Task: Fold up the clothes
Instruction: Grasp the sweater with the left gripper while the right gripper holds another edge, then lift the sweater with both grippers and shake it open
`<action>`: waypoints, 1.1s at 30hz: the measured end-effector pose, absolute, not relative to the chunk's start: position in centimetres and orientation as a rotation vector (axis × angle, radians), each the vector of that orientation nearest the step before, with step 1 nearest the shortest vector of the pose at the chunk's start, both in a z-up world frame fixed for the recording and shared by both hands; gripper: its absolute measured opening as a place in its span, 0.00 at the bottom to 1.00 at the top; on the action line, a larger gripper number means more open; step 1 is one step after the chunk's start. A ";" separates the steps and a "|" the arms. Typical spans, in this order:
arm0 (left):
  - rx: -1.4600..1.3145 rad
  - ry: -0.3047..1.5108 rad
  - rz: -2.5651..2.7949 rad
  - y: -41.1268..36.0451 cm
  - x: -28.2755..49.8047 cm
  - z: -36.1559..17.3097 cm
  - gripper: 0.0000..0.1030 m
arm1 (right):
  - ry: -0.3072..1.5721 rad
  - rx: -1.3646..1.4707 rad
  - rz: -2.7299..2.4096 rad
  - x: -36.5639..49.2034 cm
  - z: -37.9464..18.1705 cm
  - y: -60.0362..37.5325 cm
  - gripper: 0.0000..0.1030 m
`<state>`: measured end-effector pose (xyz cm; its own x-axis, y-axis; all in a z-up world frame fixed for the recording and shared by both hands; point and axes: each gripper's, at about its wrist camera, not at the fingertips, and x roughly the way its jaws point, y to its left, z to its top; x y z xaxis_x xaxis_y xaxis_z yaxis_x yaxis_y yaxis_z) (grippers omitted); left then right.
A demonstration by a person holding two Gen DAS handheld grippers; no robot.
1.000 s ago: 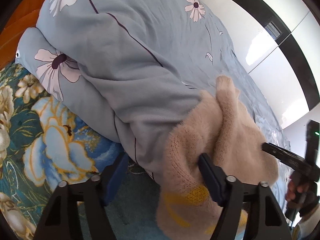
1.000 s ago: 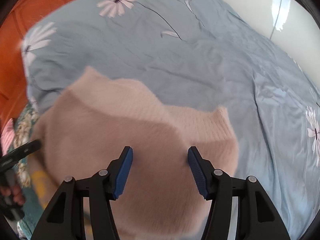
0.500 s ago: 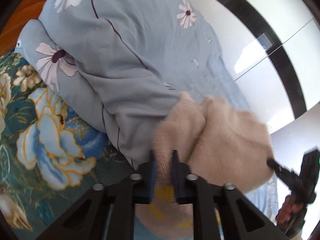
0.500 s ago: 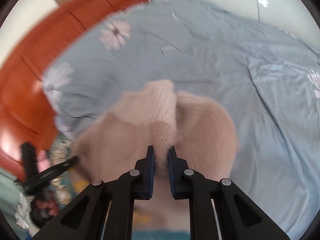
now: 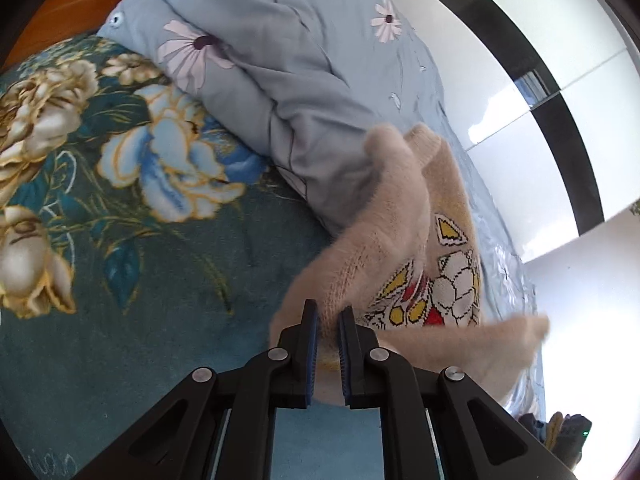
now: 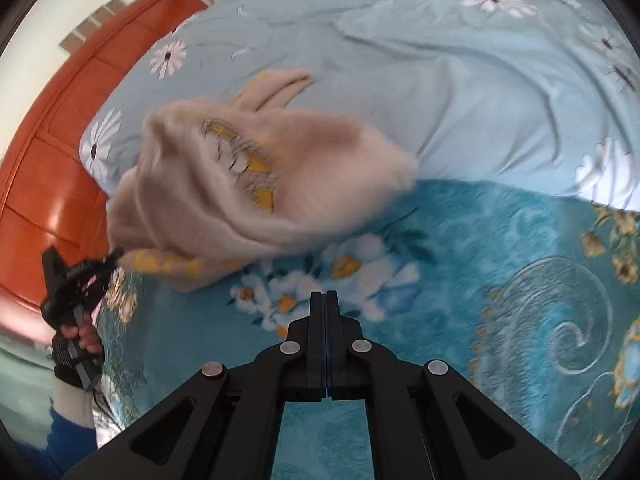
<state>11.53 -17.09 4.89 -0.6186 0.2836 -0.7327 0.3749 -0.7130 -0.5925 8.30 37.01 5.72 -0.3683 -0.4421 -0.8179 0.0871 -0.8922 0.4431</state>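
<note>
A fluffy beige sweater [image 5: 396, 216] with a yellow, white and red knitted picture on its front lies bunched on the bed, partly on the teal flowered blanket [image 5: 120, 280]. My left gripper [image 5: 329, 316] is shut on the sweater's edge. In the right wrist view the sweater [image 6: 256, 184] is blurred with motion and the left gripper [image 6: 114, 258] holds its left end. My right gripper [image 6: 325, 300] is shut with nothing between its pads and hangs above the blanket [image 6: 480, 280], apart from the sweater.
A pale blue duvet with white daisies [image 5: 304, 72] is heaped behind the sweater; it fills the far half of the right wrist view [image 6: 440, 60]. An orange wooden headboard [image 6: 52, 140] stands at the left. White wardrobe doors [image 5: 540, 80] stand beyond the bed.
My right gripper has let go of the sweater and pulled back, now shut on nothing. My left gripper keeps its hold and has drawn the sweater onto the blanket, patterned front now showing.
</note>
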 end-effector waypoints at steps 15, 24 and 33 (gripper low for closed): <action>1.415 1.126 -2.476 -16.3 8.1 2.6 0.41 | -0.100 1.267 -2.168 -10.9 11.5 22.4 0.23; 1.354 1.173 -2.448 -16.4 8.5 1.4 0.41 | 0.023 1.435 -2.082 -17.3 4.9 12.8 0.54; 1.346 1.104 -2.474 -14.8 9.6 4.7 0.11 | -0.176 1.411 -2.169 -12.8 8.3 17.1 0.19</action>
<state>9.62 -14.75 4.68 -0.5987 0.2287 -0.7676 0.4185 -0.7278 -0.5432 -12.82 17.07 8.34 -0.3046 -0.5045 -0.8079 0.3673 -0.8448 0.3891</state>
